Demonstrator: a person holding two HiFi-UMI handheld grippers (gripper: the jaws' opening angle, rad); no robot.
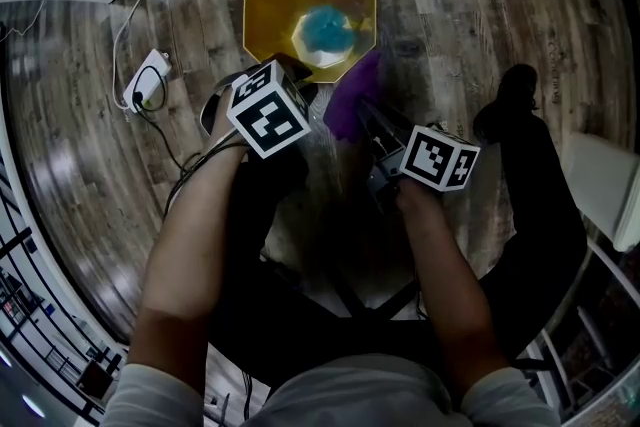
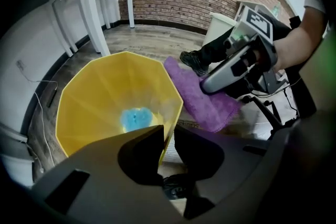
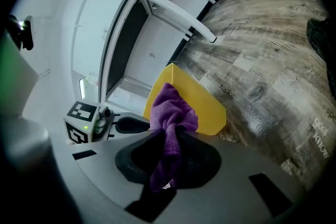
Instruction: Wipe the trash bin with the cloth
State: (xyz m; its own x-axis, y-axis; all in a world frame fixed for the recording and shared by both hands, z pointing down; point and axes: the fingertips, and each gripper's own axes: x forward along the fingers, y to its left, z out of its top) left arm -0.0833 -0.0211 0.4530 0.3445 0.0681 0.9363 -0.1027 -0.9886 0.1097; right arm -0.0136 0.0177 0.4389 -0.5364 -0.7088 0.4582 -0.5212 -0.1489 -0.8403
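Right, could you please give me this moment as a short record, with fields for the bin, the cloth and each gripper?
bin: yellow trash bin, upright on the wooden floor
inside bin: a blue thing at the bottom
left gripper: jaws closed on the bin's near rim
right gripper: jaws shut on the purple cloth
cloth position: bunched, just outside the rim; contact with the bin unclear
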